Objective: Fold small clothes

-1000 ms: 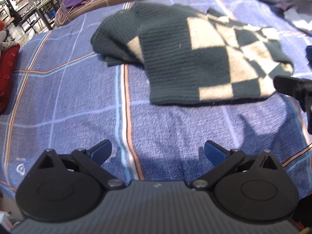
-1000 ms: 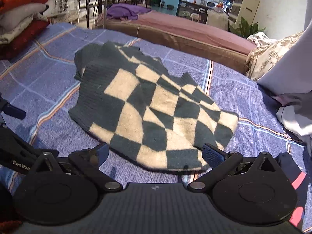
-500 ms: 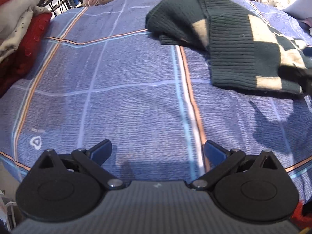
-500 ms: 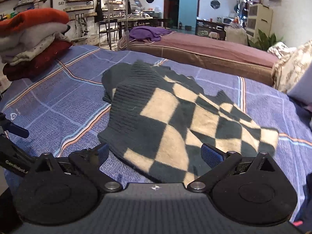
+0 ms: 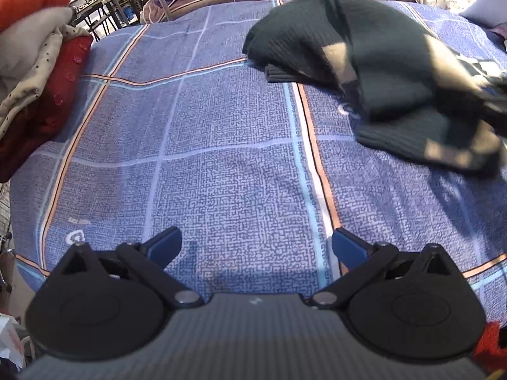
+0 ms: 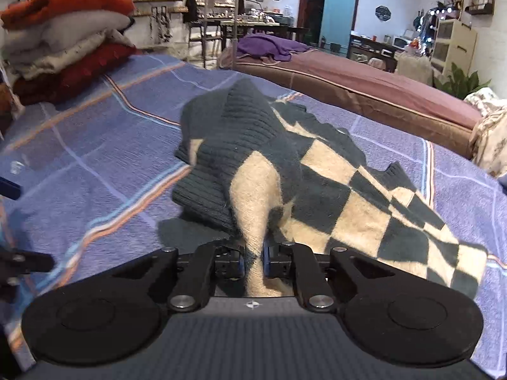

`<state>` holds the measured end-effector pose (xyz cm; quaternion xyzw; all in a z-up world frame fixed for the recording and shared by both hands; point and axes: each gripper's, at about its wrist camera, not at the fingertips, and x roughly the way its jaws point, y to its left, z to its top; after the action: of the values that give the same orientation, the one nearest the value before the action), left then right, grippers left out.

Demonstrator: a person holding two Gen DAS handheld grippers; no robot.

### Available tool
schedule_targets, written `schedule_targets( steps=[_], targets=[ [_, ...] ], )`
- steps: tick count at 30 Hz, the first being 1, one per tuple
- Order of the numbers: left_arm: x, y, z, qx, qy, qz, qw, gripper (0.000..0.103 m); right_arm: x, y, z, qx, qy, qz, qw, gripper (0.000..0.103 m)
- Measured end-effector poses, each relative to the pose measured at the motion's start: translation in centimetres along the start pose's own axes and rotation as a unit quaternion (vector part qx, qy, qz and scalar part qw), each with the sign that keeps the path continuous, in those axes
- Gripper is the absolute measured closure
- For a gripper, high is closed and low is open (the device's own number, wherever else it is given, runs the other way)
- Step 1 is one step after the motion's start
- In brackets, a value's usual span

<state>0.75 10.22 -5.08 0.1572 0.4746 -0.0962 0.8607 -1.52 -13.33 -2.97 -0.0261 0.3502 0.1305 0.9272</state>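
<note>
Right now the right gripper (image 6: 253, 261) has its fingers clamped on a cream fold of the checkered sweater (image 6: 317, 174), lifting that part into a ridge while the rest drapes over the bed (image 6: 95, 164). Meanwhile the left gripper (image 5: 256, 245) hovers with fingers spread apart, holding nothing, above bare blue plaid bedding near the bed's front edge. A stack of folded clothes (image 5: 35, 63) sits at the bed's left edge, well apart from the sweater, with open bedding between them.
</note>
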Motion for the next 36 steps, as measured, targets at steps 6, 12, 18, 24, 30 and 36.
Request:
schedule_targets(
  steps=[6, 12, 18, 24, 30, 36],
  targets=[
    [-1.7, 0.5, 1.2, -0.033, -0.059, -0.032, 0.9972, 0.0, -9.1, 1.5, -4.6, -0.049, 0.083, 0.049, 0.994, 0.09],
    [-1.6, -0.9, 2.9, -0.037, -0.062, -0.074, 0.9946, 0.0, -12.2, -1.0, -10.6, 0.017, 0.158, -0.003, 0.987, 0.09],
    [0.6, -3.5, 3.9, 0.041, -0.076, -0.012, 0.9962, 0.0, -12.3, -1.6, -11.1, 0.078, 0.125, -0.051, 0.988, 0.058],
    [3.8, -1.2, 7.1, 0.048, -0.124, -0.035, 0.9905, 0.0, -13.7, -2.9, -10.1, 0.085, 0.088, -0.085, 0.989, 0.006],
    [8.0, -1.5, 8.2, 0.099, -0.088, -0.128, 0.9828, 0.046, -13.9, -3.3, -10.5, 0.117, 0.083, -0.096, 0.985, 0.0],
    [6.8, -2.6, 8.5, 0.091, -0.09, -0.166, 0.9777, 0.095, -13.3, -3.2, -10.5, 0.134, 0.085, -0.101, 0.982, 0.0]
  ],
)
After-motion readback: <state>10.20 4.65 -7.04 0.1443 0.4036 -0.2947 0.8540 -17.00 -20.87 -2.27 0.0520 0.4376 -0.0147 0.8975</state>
